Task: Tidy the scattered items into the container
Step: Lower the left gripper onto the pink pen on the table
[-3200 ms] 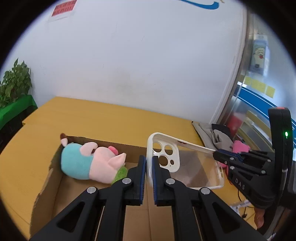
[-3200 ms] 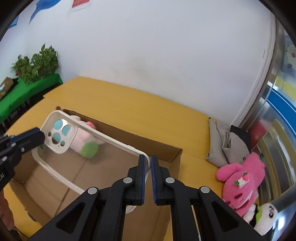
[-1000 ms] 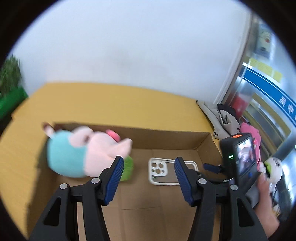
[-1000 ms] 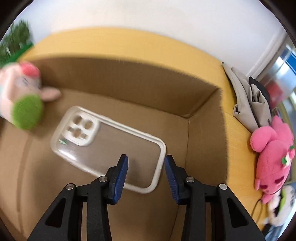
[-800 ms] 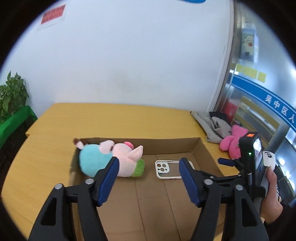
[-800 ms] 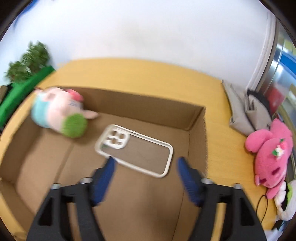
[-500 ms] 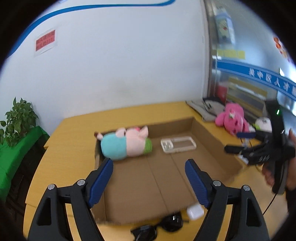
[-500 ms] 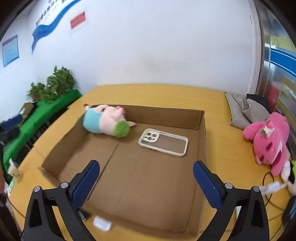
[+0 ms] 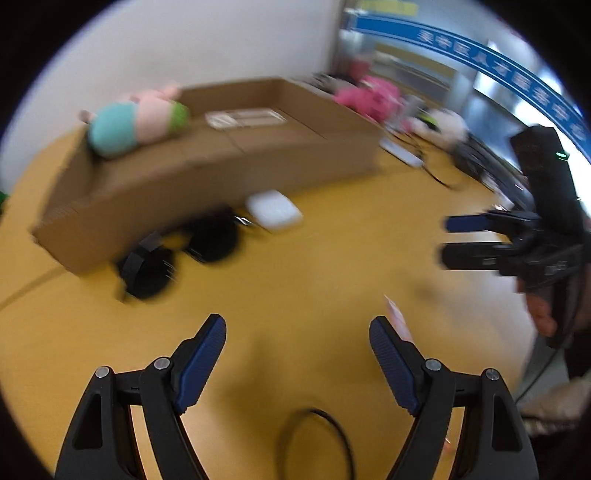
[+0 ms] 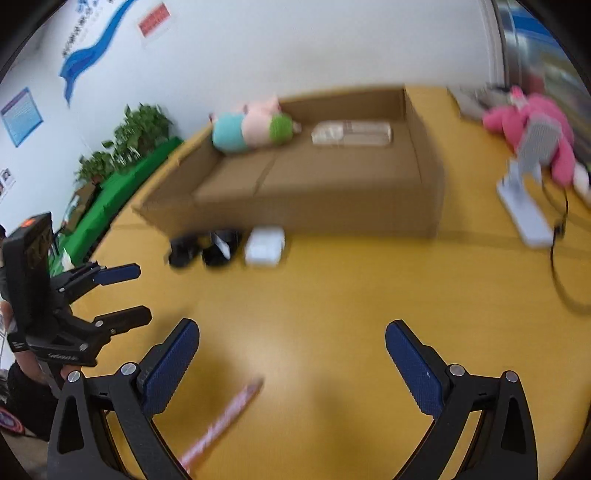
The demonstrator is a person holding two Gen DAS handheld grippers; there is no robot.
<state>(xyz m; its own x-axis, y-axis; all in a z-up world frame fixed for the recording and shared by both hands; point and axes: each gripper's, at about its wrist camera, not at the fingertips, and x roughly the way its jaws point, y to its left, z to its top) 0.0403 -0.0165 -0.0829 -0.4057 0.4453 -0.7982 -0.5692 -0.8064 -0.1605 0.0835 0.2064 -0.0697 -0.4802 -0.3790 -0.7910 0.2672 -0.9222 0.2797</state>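
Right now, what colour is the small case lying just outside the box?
White case, clearest in the right wrist view.

Phone case (image 10: 351, 133) dropped in box (image 10: 332, 206); both grippers opened, seemingly backed off.

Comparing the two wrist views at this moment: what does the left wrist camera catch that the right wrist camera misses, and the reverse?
Only the left wrist view shows the right gripper from the side, the person's hand on it, and a black cable loop on the table.

Only the right wrist view shows the left gripper, potted plants, wall posters and a small white desk fan.

Both show the cardboard box holding the pig plush and phone case, with sunglasses, a white earbud case, a pink plush and a pink stick-shaped item outside it.
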